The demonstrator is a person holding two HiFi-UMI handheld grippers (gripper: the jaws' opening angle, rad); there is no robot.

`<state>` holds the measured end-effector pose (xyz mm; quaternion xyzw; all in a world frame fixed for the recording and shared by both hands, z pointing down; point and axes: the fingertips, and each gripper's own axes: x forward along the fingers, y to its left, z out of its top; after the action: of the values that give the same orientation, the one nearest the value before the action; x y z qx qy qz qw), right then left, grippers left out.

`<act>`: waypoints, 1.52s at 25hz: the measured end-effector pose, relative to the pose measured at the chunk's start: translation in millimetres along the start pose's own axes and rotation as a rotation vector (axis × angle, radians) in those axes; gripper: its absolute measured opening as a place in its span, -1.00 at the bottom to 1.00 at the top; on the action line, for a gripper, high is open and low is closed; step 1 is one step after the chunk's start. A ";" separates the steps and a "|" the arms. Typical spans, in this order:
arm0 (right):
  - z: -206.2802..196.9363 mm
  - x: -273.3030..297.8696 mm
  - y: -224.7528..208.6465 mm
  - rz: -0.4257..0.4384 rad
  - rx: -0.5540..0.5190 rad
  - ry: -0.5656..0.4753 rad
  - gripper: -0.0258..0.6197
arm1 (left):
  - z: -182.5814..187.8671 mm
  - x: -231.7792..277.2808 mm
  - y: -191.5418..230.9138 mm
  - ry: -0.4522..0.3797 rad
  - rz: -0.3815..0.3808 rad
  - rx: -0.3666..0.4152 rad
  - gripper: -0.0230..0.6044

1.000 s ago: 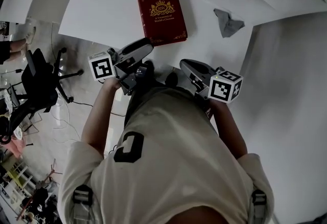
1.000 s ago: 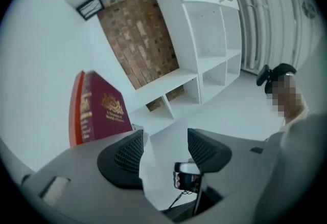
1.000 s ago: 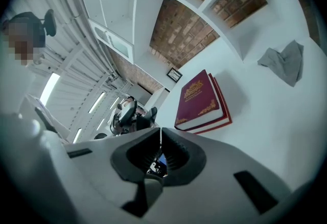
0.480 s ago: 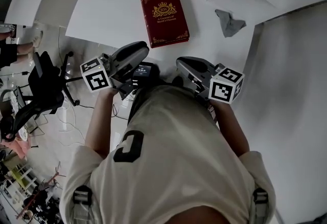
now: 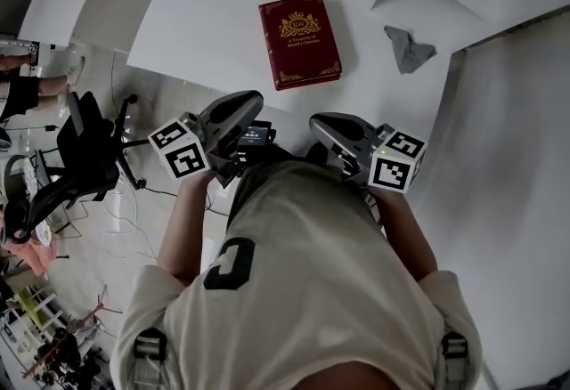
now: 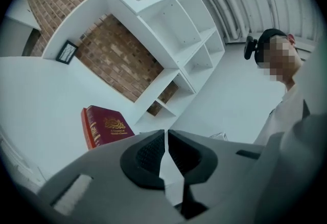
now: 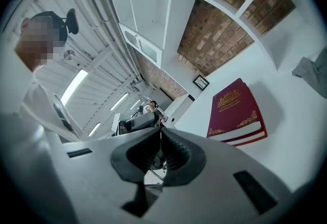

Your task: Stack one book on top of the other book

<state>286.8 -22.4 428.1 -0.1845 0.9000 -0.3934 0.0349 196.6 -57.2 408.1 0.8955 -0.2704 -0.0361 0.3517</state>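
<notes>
Two red hardback books are stacked close to the tabletop's (image 5: 214, 14) near edge: the top book (image 5: 300, 41) lies squarely on the lower book (image 7: 249, 138), gold crest up. A crumpled grey cloth (image 5: 408, 48) lies toward the right edge. Both grippers hang off the near edge; the left gripper (image 5: 254, 99) and the right gripper (image 5: 318, 121) each have their jaws together on nothing.

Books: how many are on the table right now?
2. Both sit in one pile on the white table. The top book is red with a gold crest. The second book lies directly under it, and only its edge shows, in the right gripper view. No others are visible.
</notes>
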 end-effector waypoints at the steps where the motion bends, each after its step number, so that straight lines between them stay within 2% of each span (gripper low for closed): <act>1: 0.0 2.1 2.4 -0.001 0.005 -0.004 -0.90 | -2.6 -1.5 0.9 0.014 0.003 0.005 -0.86; 5: 3.9 24.1 8.5 0.002 0.032 -0.007 -0.90 | -1.2 -12.2 8.4 0.082 0.012 0.101 -0.86; 8: 0.3 44.9 20.2 0.015 0.028 0.012 -0.90 | 6.0 -29.0 14.6 0.099 0.016 0.149 -0.86; 13: -19.3 78.7 33.9 -0.015 0.021 0.085 -0.90 | 9.8 -74.5 34.1 0.071 0.031 0.142 -0.86; 20: -41.8 103.9 55.3 -0.077 -0.012 0.133 -0.90 | 0.1 -112.9 41.0 0.070 -0.012 0.135 -0.86; 28: -57.5 109.6 71.0 -0.169 -0.021 0.107 -0.90 | -19.4 -120.6 30.4 0.162 -0.094 0.224 -0.86; 33: -65.0 111.7 80.7 -0.211 -0.025 0.067 -0.90 | -18.7 -128.3 29.1 0.172 -0.138 0.222 -0.86; 38: -67.7 117.7 87.1 -0.230 -0.025 0.031 -0.90 | -19.7 -136.7 28.3 0.202 -0.159 0.259 -0.86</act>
<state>136.8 36.5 421.6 -0.2808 0.8782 -0.3862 -0.0267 72.3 7.4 424.1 0.9508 -0.1645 0.0615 0.2550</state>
